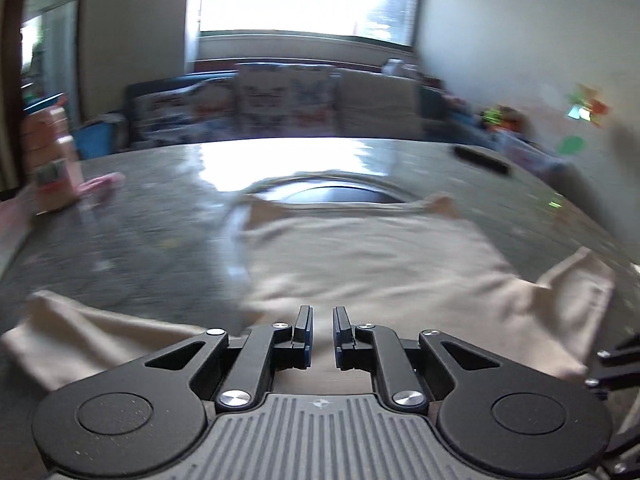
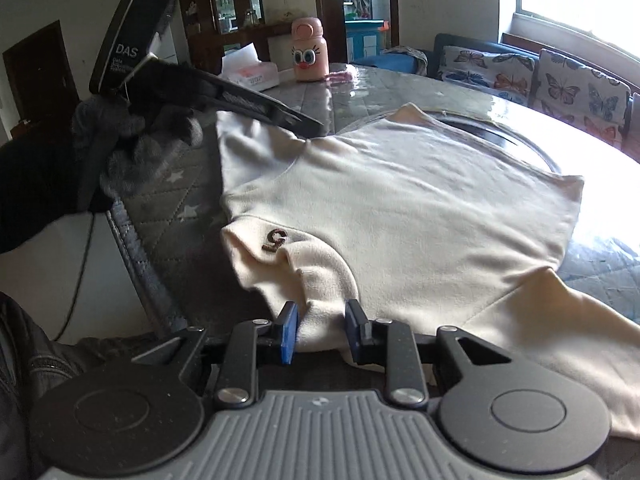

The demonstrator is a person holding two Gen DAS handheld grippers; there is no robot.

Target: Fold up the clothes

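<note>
Cream shirt [image 2: 400,208] spread flat on the round table [image 2: 280,92], collar end toward the near edge, sleeves out to both sides; small dark "G" mark [image 2: 276,239] near the collar. Right gripper [image 2: 321,330] low over the collar, jaws partly apart with a bunched fold of cloth between the blue pads [image 2: 289,334]; whether clamped, cannot tell. Left gripper [image 1: 321,330] just above the shirt at its far-left sleeve, jaws a narrow gap apart, nothing between them; seen from the right view held in a dark-gloved hand [image 2: 132,136]. Pink cartoon-eyed bottle [image 2: 309,50] and tissue box [image 2: 250,70] at the table's far side, well apart from the shirt. Left view blurred.
</note>
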